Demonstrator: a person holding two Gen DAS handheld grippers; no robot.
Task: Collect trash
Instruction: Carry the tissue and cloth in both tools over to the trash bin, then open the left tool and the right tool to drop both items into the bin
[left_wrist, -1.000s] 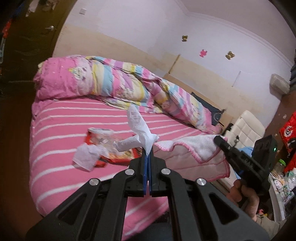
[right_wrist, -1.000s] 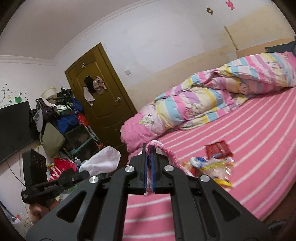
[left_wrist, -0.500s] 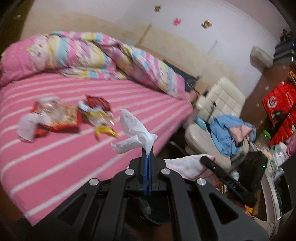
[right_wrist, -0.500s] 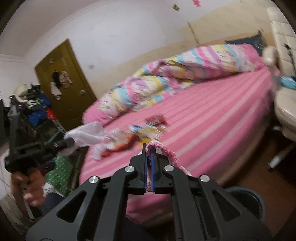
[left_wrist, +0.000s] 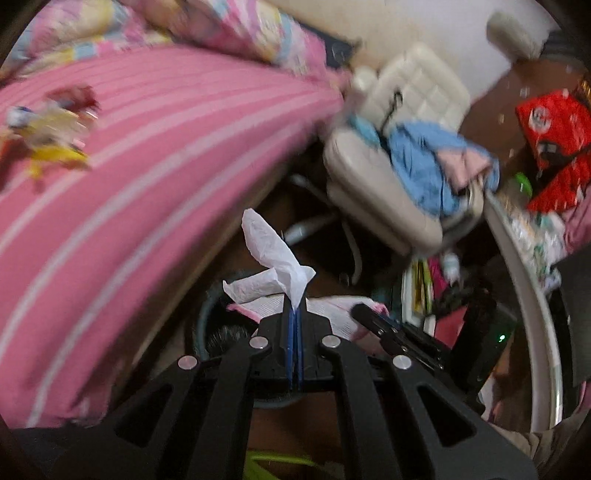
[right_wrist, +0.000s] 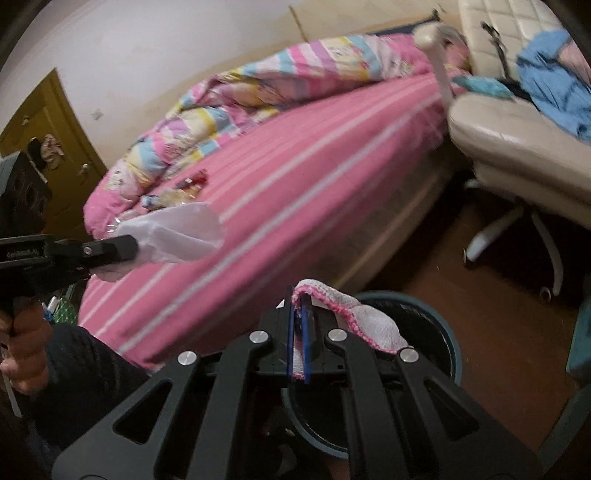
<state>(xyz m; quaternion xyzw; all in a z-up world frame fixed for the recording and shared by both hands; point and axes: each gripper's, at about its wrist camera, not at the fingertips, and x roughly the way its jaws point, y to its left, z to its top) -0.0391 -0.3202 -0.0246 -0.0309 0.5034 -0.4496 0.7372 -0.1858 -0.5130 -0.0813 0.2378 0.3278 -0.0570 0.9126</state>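
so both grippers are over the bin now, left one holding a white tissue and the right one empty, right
Not quite: the right gripper is not empty. The right wrist view shows it shut on a pink-edged white cloth above the bin. The left gripper does hold the white tissue.

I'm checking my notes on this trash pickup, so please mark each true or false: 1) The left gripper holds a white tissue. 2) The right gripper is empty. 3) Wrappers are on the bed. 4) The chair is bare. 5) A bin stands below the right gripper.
1) True: the left gripper is shut on the tissue.
2) False: the right gripper is shut on a pink-edged cloth.
3) True: wrappers lie on the bed.
4) False: blue and pink clothes lie on the chair.
5) True: the bin sits on the floor under it.
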